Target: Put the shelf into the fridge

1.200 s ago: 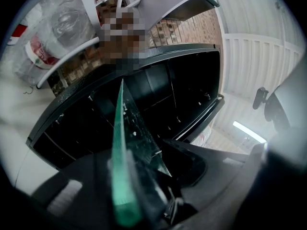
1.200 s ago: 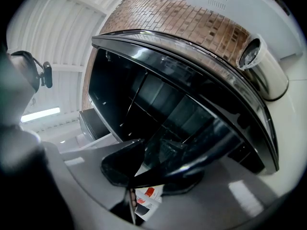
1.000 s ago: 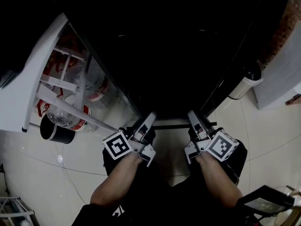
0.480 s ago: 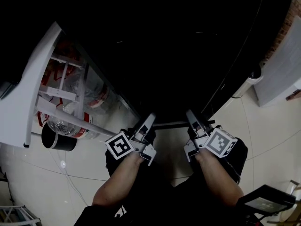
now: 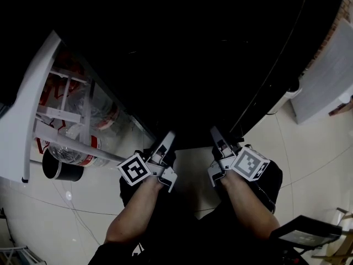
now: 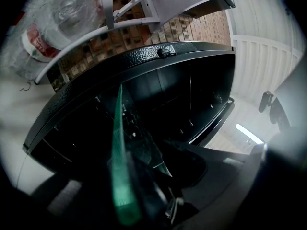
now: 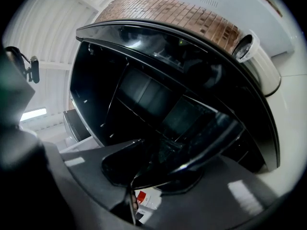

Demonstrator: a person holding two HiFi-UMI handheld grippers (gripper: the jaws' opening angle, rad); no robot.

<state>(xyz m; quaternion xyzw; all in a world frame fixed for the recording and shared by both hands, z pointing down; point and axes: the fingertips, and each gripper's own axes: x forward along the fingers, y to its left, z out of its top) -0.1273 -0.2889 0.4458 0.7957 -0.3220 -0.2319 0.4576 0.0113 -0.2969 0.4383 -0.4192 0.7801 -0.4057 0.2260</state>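
I hold a glass shelf by its near edge with both grippers, level, in front of the dark open fridge. In the left gripper view the shelf runs edge-on as a green glass strip between my jaws, and the left gripper is shut on it. In the right gripper view the dark shelf with its rim lies across the jaws, and the right gripper is shut on it. In the head view the left gripper and right gripper point side by side into the black fridge mouth, where the shelf itself is barely visible.
The white fridge door stands open at the left, its racks full of clear bottles with red labels. A black round cup shows below it. A white cylinder stands by the fridge's right side on the pale tiled floor.
Both grippers have slid a little further toward the fridge opening with the shelf. The shelf's front bar between them, visible earlier, now barely shows.
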